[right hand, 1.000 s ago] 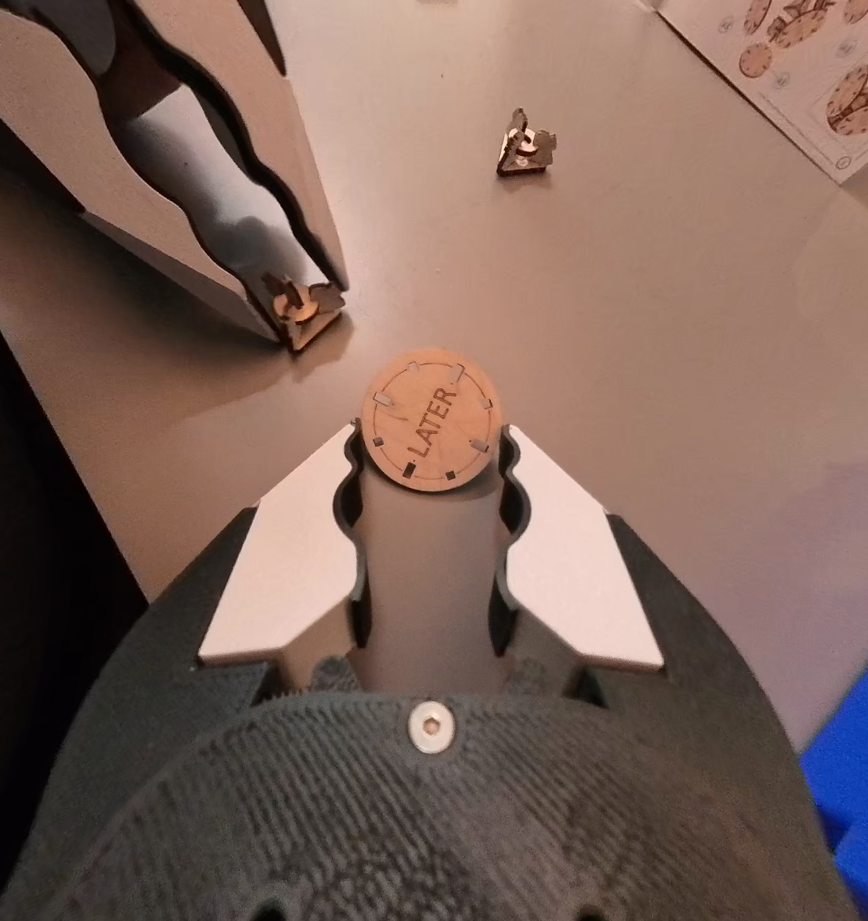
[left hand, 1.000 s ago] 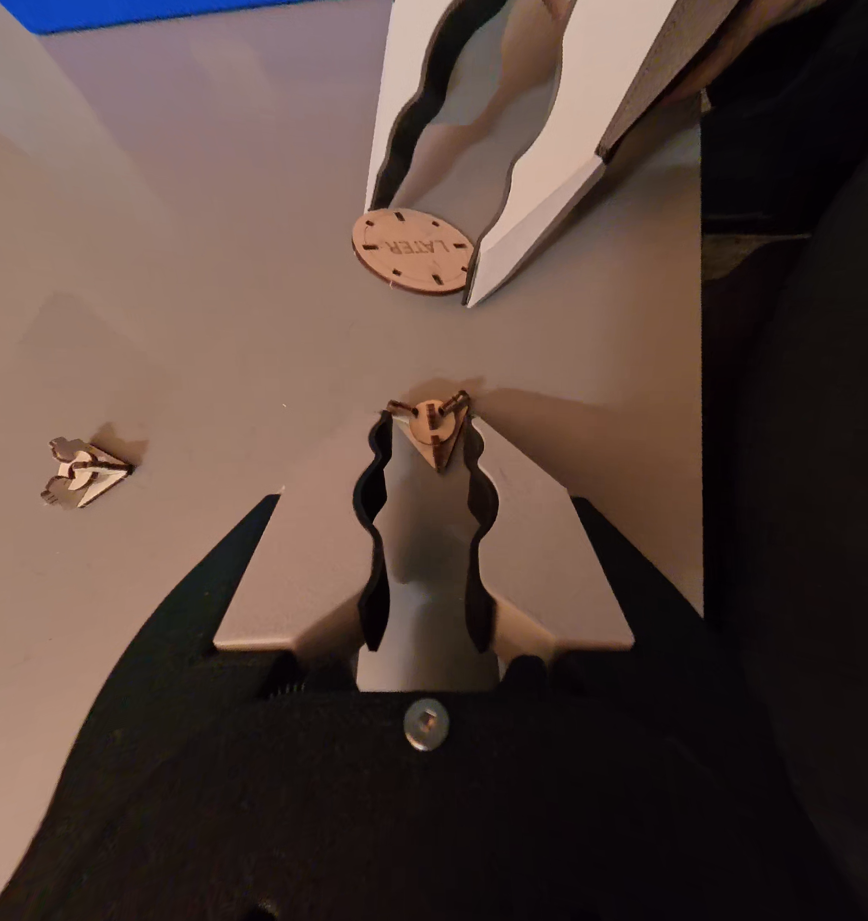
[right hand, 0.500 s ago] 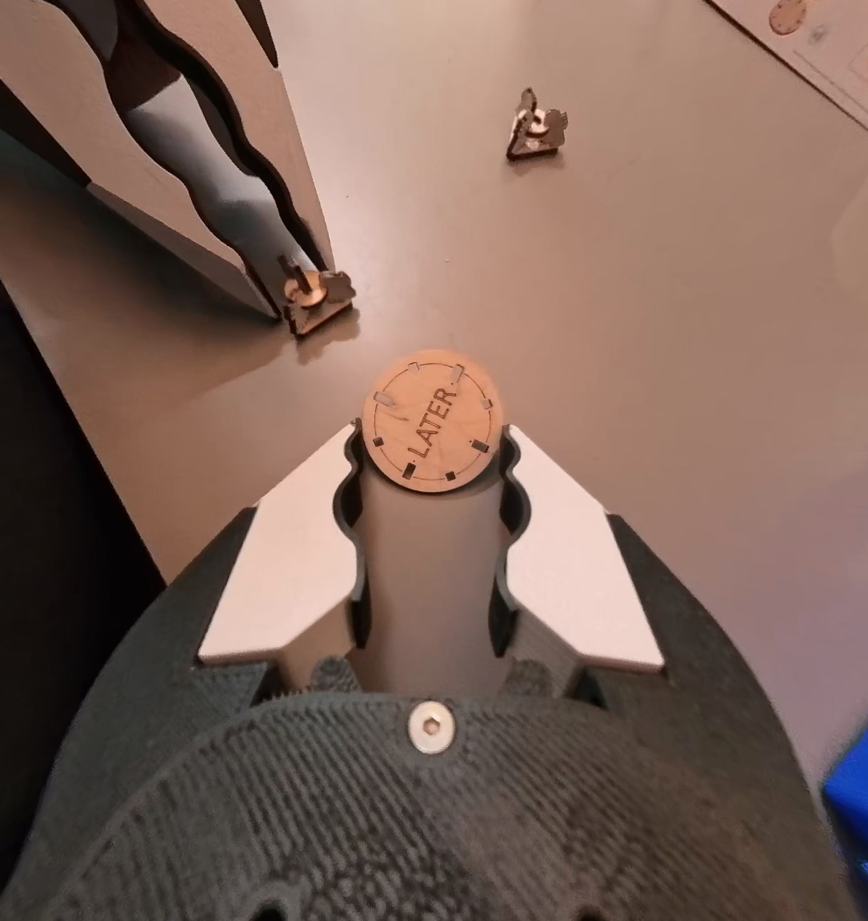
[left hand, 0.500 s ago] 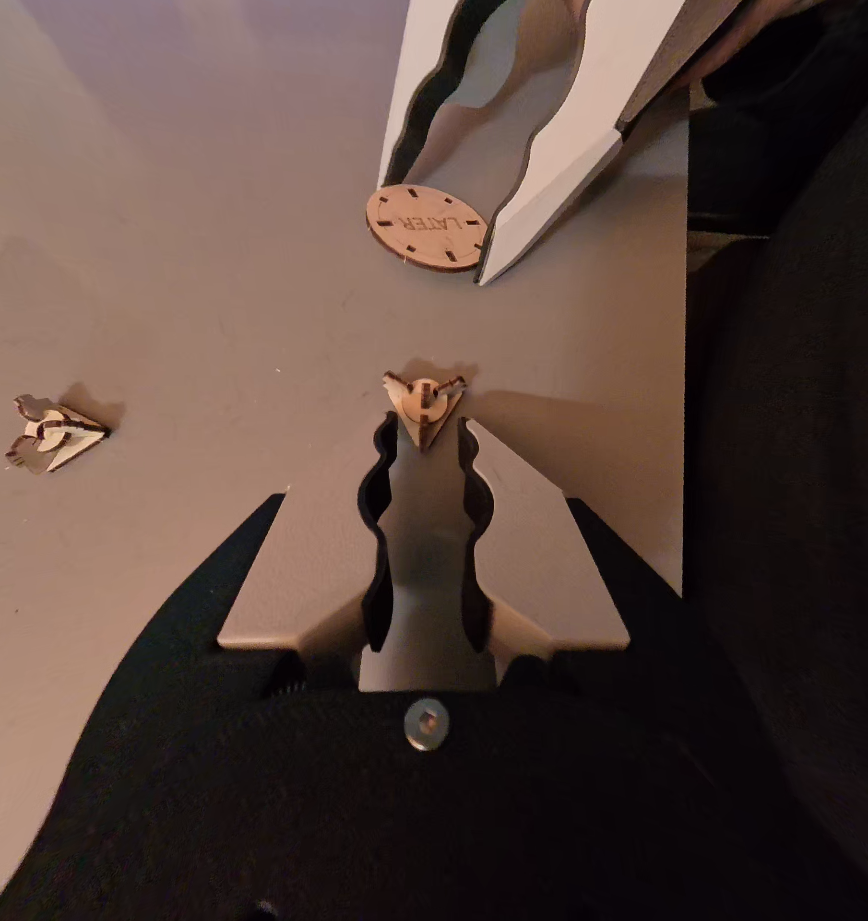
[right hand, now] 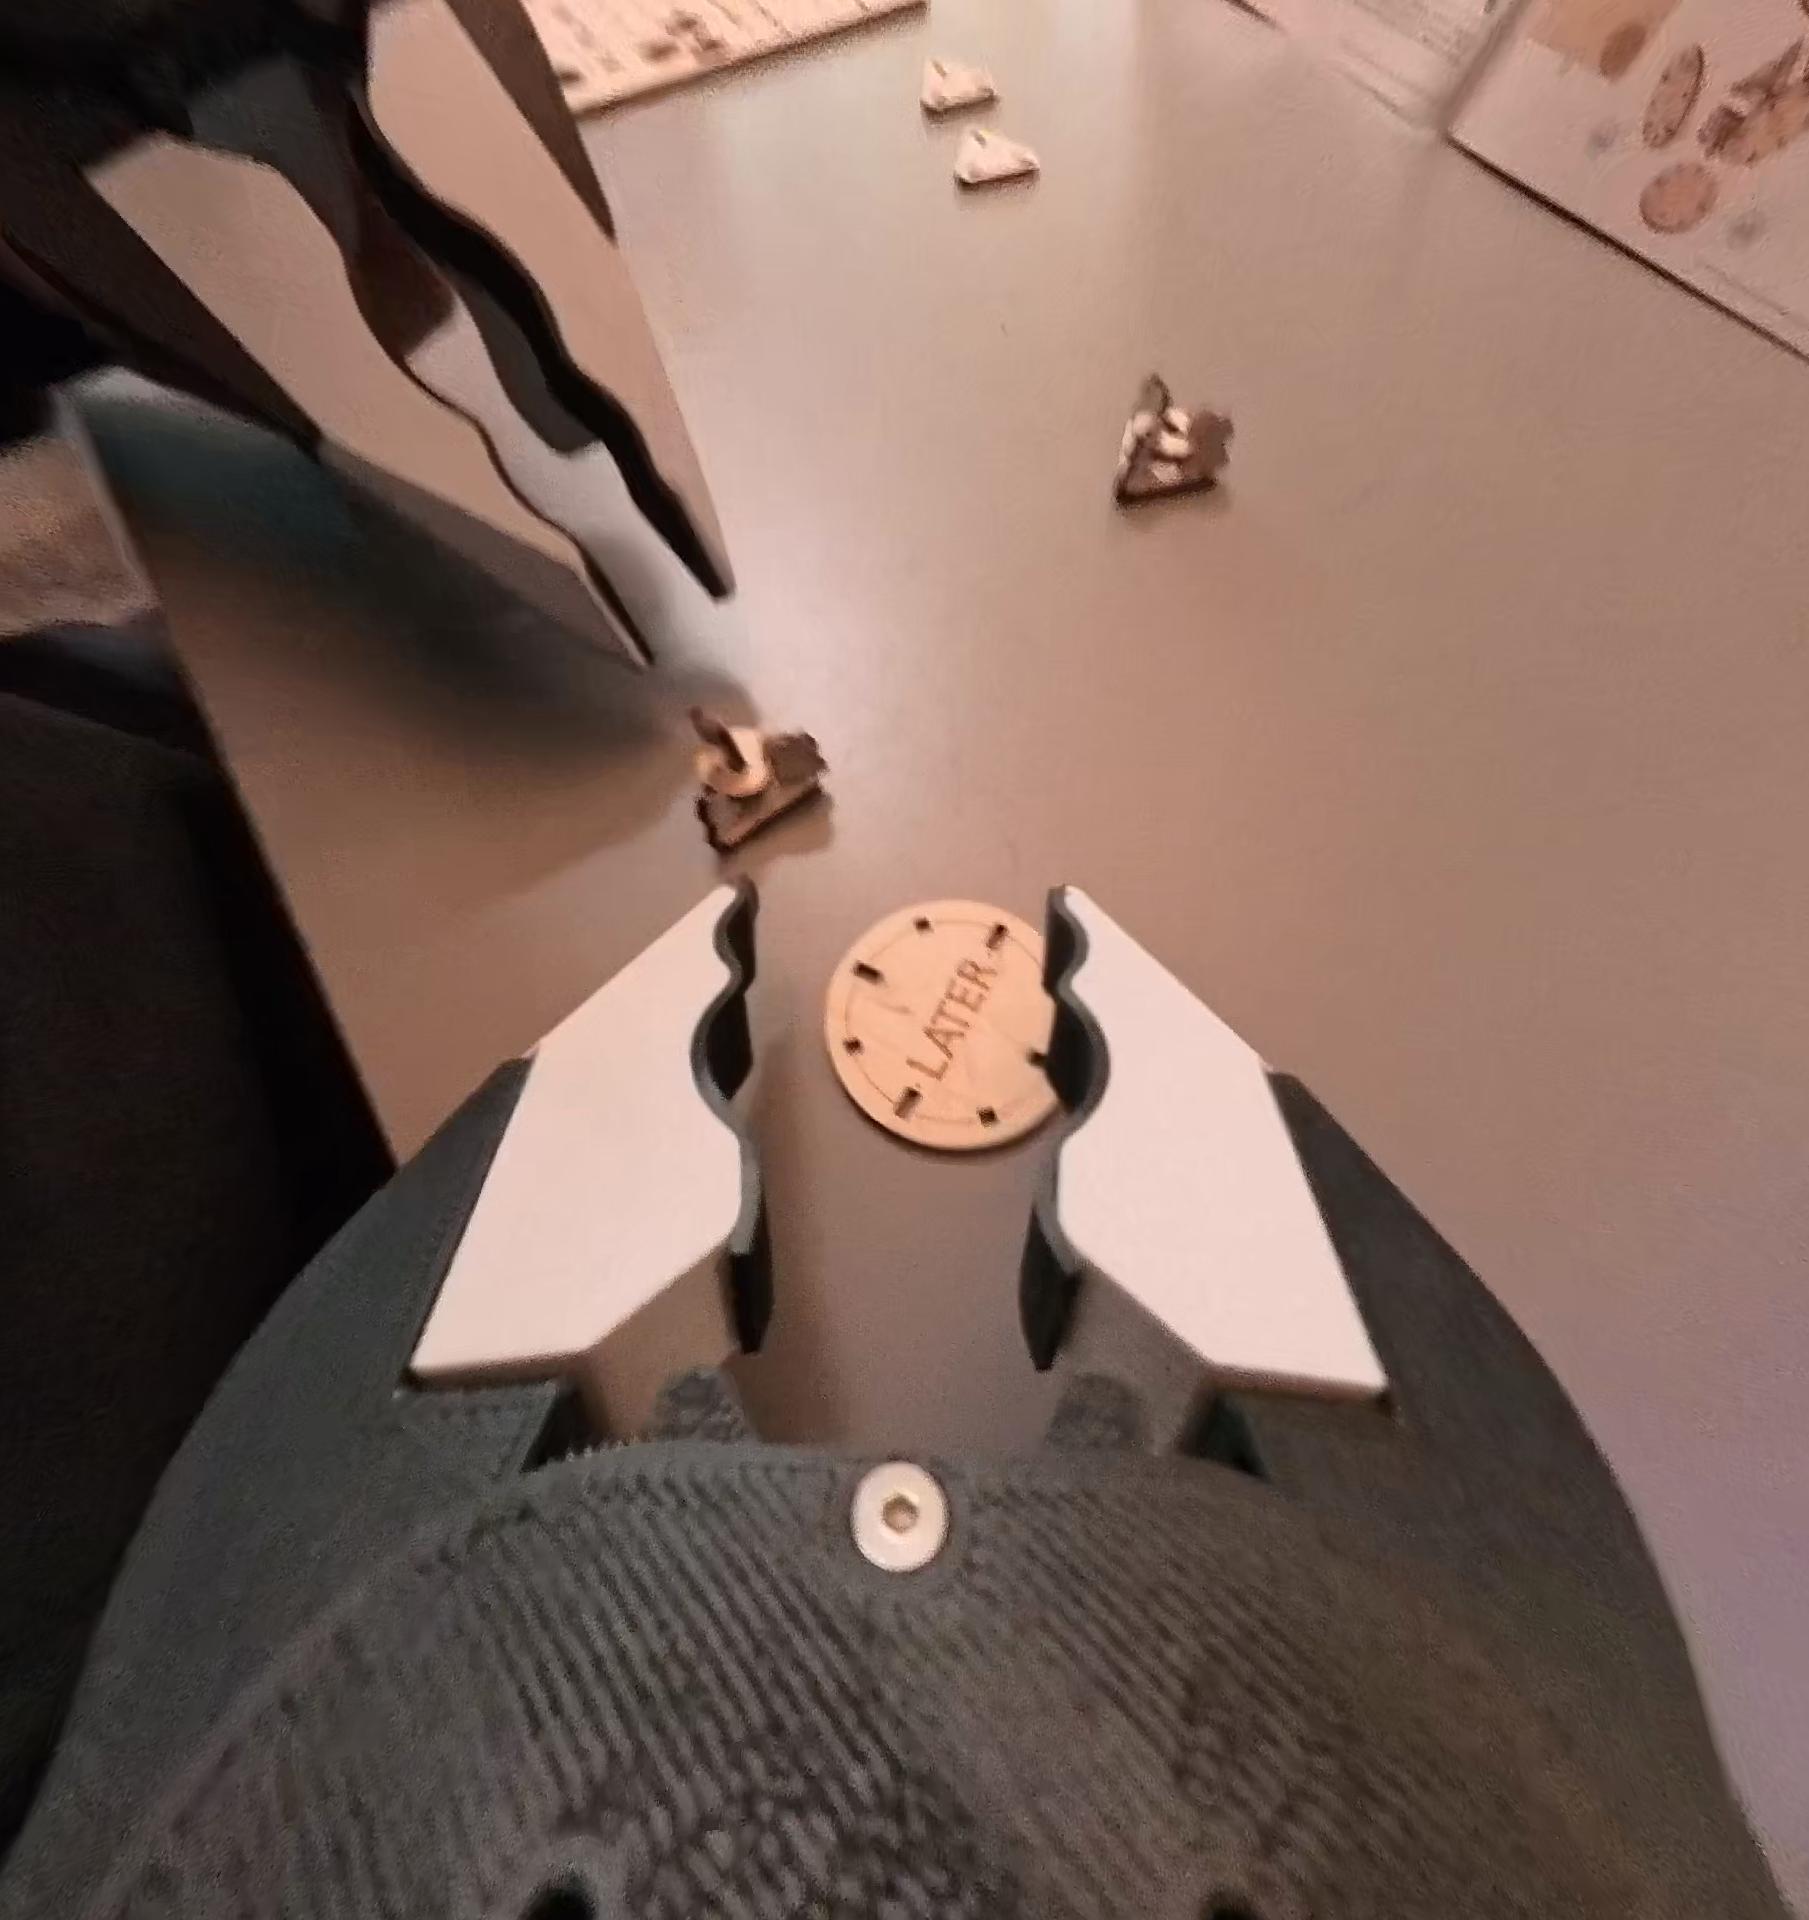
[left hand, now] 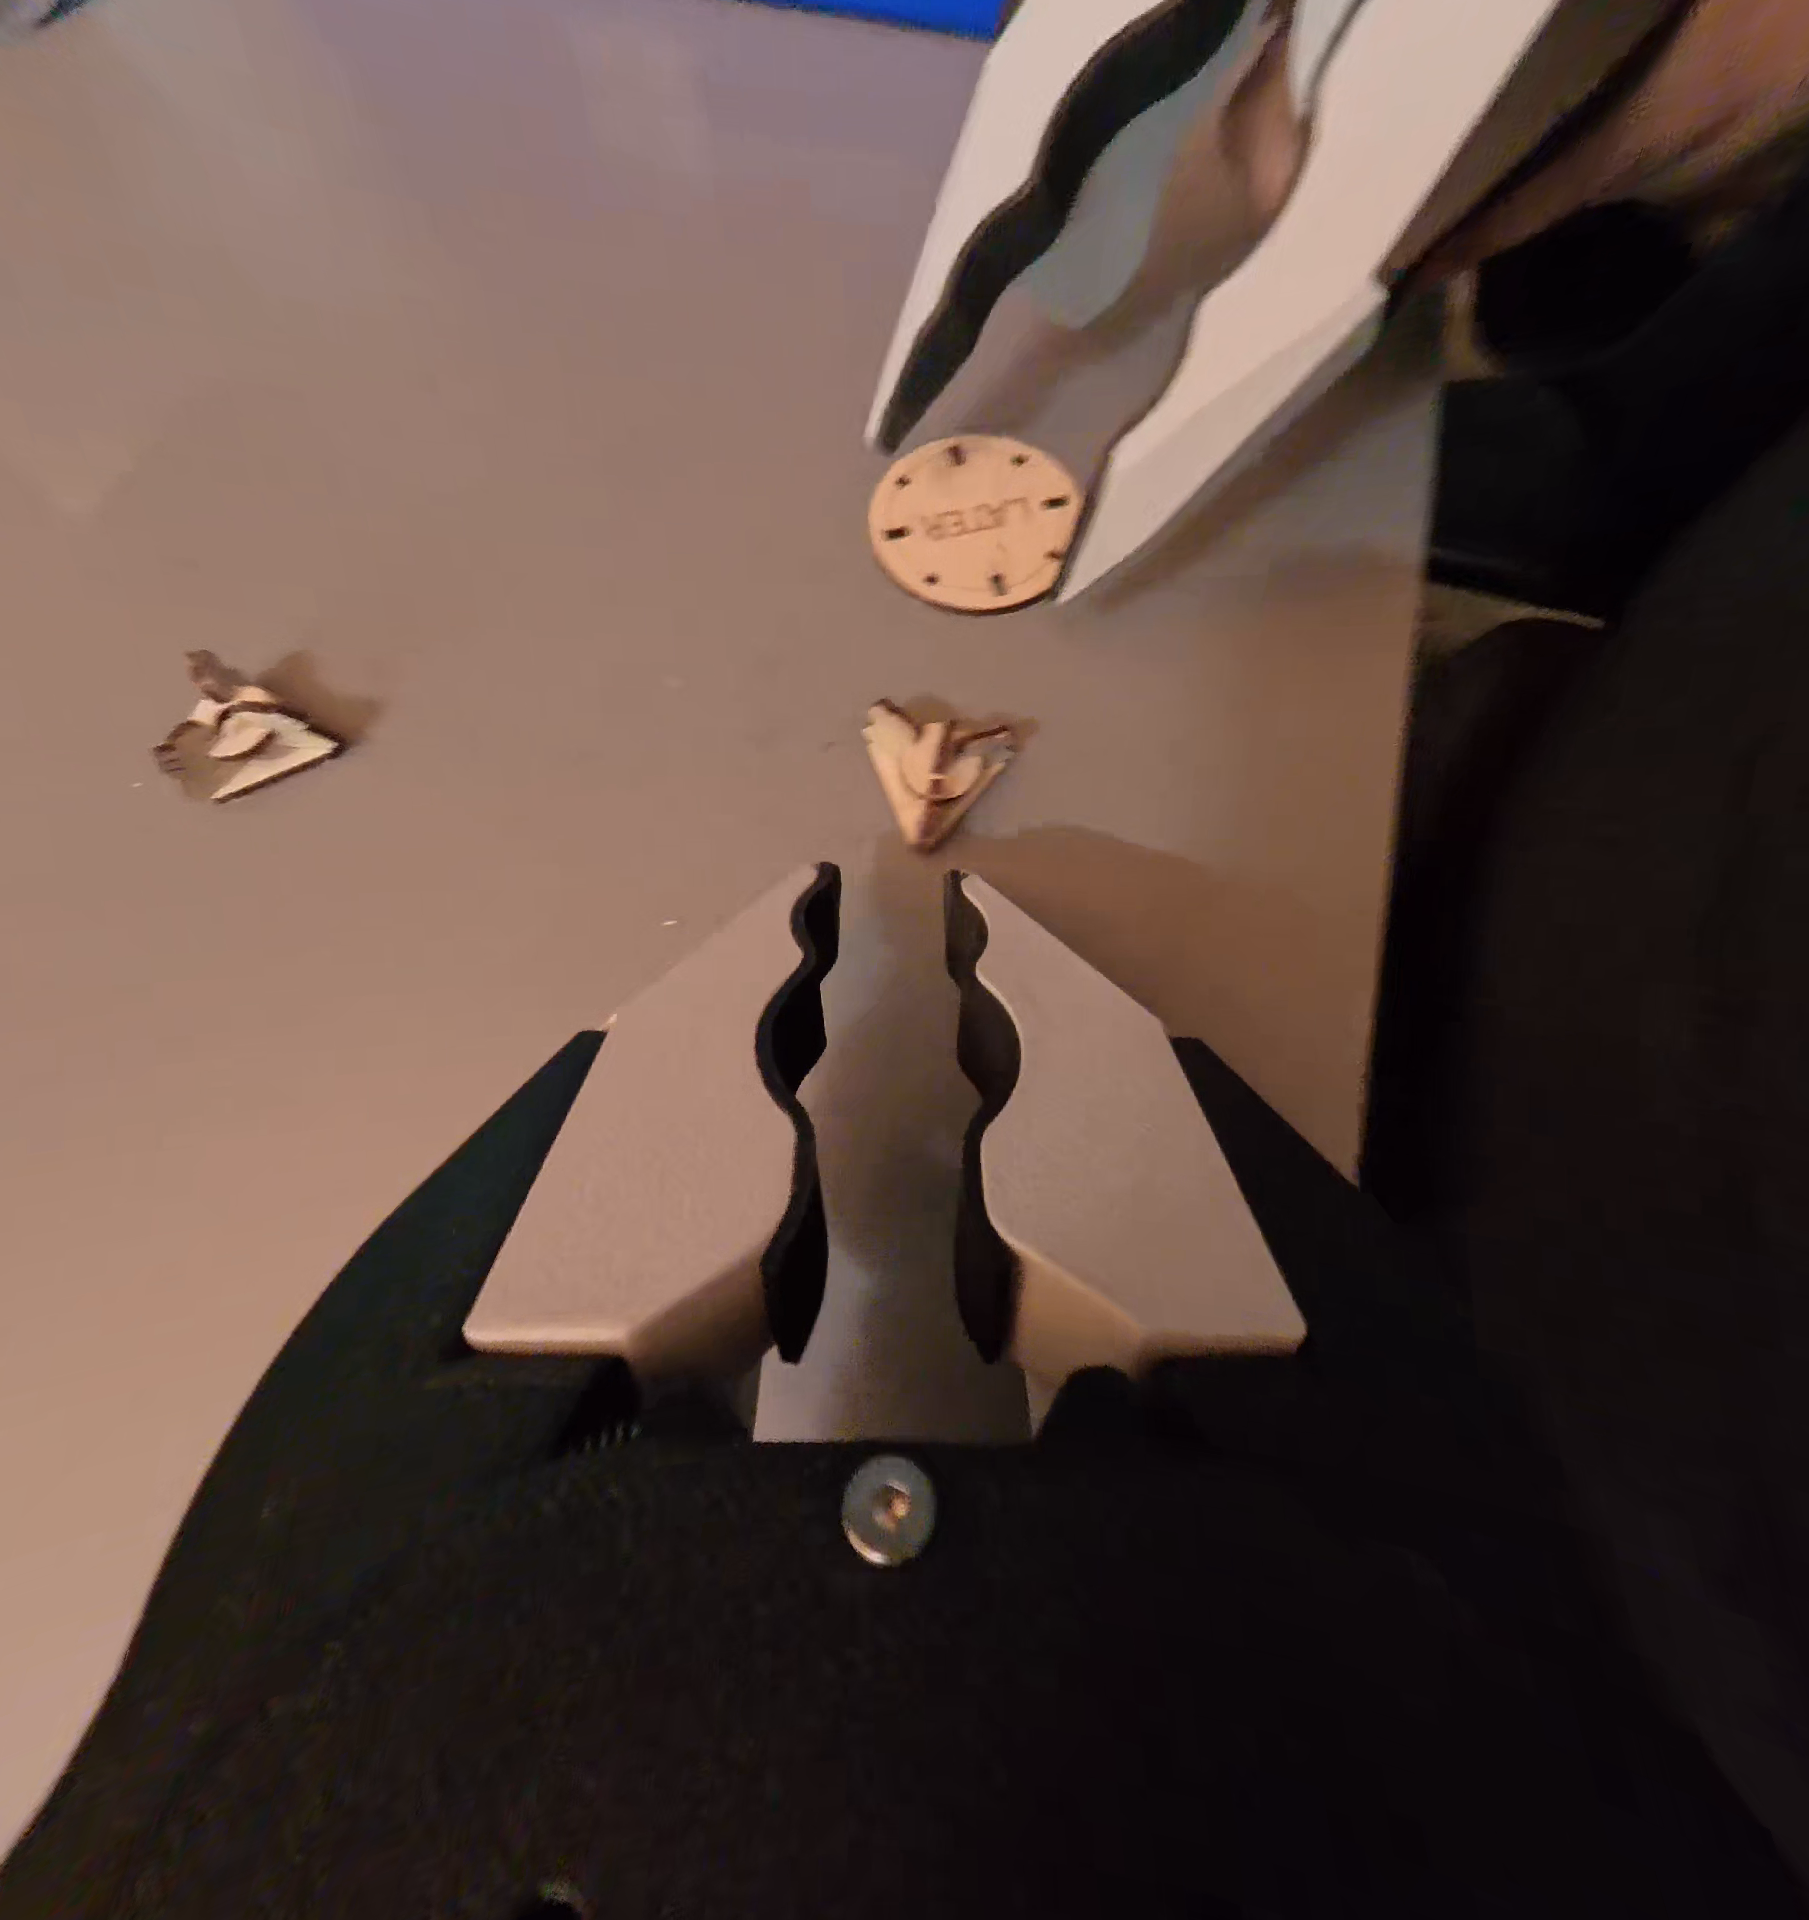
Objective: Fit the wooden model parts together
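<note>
While the left gripper (left hand: pixel 884 873) is hovering narrow and empty behind the triangular wooden piece (left hand: pixel 933 771), the right gripper's (right hand: pixel 900 904) wide fingers (right hand: pixel 1071 935) are straddling the wooden disc (right hand: pixel 936 1023) — both are lying on the surface (left hand: pixel 464 416).

Pale laser-cut wooden disc (right hand: pixel 936 1023) with scorched slots lies on smooth matt table (right hand: pixel 1399 831).

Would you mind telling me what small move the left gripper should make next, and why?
Probably ease the left gripper forward: its jaws stand apart and bare, and the small triangular wooden piece lies on the table just beyond the fingertips, untouched.
</note>
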`<state>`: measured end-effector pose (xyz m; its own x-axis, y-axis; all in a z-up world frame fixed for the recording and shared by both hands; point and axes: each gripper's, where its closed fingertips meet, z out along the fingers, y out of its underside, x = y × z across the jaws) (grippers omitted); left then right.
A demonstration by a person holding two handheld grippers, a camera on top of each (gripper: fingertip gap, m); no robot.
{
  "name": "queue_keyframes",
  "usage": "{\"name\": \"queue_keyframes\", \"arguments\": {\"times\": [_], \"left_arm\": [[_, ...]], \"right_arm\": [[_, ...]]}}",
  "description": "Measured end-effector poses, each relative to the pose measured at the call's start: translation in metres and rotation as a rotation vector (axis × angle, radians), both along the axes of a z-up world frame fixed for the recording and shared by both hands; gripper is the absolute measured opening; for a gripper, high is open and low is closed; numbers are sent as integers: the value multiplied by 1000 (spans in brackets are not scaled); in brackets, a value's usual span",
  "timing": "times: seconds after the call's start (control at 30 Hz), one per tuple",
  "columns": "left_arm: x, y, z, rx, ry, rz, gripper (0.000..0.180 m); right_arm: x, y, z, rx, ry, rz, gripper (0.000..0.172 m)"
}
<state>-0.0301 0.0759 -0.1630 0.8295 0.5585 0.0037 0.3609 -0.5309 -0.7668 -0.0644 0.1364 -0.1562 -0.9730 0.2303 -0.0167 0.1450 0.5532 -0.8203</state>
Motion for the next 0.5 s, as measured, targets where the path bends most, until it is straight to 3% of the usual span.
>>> {"name": "queue_keyframes", "arguments": {"times": [0.1,0.17,0.27,0.5], "left_arm": [[17,13,8,83,-24,-26,17],[25,20,10,135,-49,-31,18],[28,20,8,152,-61,-6,21],[21,-10,5,140,-68,157,35]], "right_arm": [[20,-13,3,0,-78,115,32],[28,-17,-6,65,-95,153,28],[33,-24,-22,152,-67,161,28],[78,-68,-9,69,-172,261,41]]}}
